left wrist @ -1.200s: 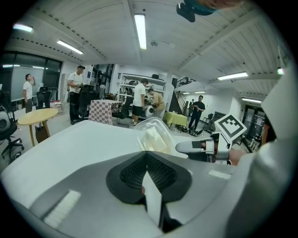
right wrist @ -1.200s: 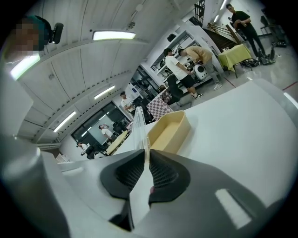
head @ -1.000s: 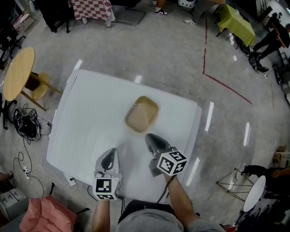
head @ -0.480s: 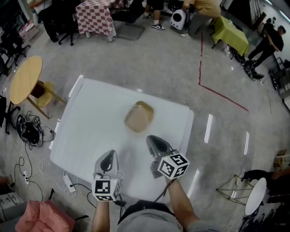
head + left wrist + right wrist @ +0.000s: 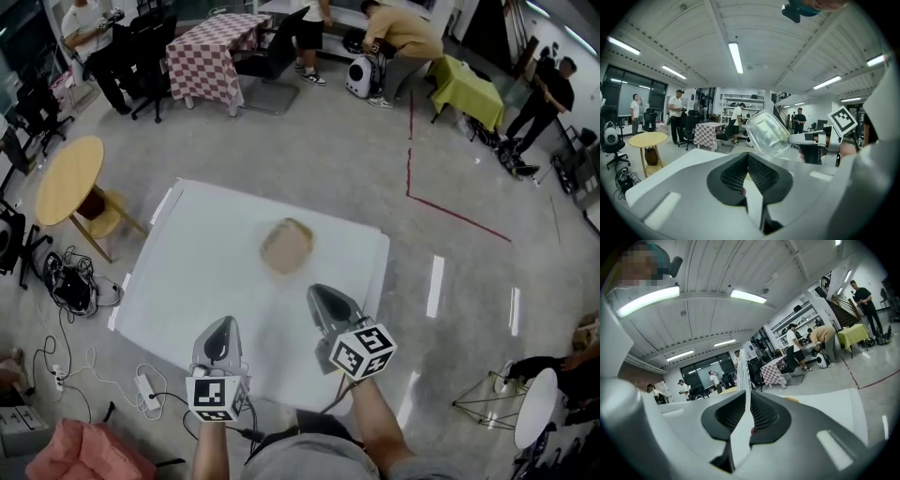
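Note:
A tan tray (image 5: 287, 246) sits near the middle of the white table (image 5: 187, 272). My right gripper (image 5: 314, 292) hangs over the table's near side, shut on the rim of a clear plastic lid (image 5: 766, 133). In the right gripper view the lid (image 5: 741, 366) stands edge-on, rising from the closed jaws of the right gripper (image 5: 748, 399), and the tray's rim (image 5: 791, 400) peeks past them. The left gripper (image 5: 222, 325) is over the near table edge, left of the right one. The left gripper (image 5: 746, 159) is shut with nothing seen in it.
A round wooden table (image 5: 67, 178) and floor cables (image 5: 66, 277) lie to the left. Beyond are a checkered table (image 5: 211, 47), a yellow-green table (image 5: 464, 89), chairs and several standing people. Red floor tape (image 5: 450, 211) runs at the right.
The right gripper has lifted the clear lid from low over the tray to well above the table. Both grippers tilted upward, and the table looks smaller and farther in the head view.

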Tool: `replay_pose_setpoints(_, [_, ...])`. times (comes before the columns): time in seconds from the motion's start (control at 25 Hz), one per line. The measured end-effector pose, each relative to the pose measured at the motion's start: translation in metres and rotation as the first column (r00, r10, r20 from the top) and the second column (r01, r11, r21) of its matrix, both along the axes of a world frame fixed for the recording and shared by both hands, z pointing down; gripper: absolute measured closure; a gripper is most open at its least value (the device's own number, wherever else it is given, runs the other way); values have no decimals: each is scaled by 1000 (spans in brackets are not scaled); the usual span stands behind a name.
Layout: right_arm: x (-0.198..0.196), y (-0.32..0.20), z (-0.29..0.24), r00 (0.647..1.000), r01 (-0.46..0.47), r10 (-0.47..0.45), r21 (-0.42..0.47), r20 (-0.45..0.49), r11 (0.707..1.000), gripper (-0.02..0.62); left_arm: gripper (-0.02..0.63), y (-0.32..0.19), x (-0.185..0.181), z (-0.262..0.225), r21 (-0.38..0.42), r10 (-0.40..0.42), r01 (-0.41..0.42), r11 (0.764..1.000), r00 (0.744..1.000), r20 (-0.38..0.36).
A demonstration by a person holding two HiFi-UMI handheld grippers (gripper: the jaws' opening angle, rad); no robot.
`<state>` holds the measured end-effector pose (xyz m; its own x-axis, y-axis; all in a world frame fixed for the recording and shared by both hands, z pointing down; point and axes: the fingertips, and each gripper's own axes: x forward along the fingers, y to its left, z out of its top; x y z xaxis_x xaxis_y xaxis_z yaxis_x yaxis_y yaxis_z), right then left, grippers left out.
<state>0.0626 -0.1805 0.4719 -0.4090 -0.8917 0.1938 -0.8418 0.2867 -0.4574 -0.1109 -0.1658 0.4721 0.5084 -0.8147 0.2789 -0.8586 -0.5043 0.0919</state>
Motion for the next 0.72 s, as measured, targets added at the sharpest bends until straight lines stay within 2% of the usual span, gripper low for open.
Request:
replay_pose_setpoints(0.24, [1, 39, -36, 997, -22, 27, 80, -75, 997, 560, 594, 31, -6, -30, 57, -15, 16, 998, 1000, -11])
replay_pose_setpoints(0.52, [-6, 99, -64, 982, -35, 64, 159, -180, 987, 560, 594, 77, -3, -48, 98, 11, -9, 995, 1000, -21])
replay_pose_setpoints(0.72, [-10, 141, -72, 973, -33, 75, 190, -216, 981, 558, 594, 114, 0, -57, 115, 29, -27, 993, 999, -24])
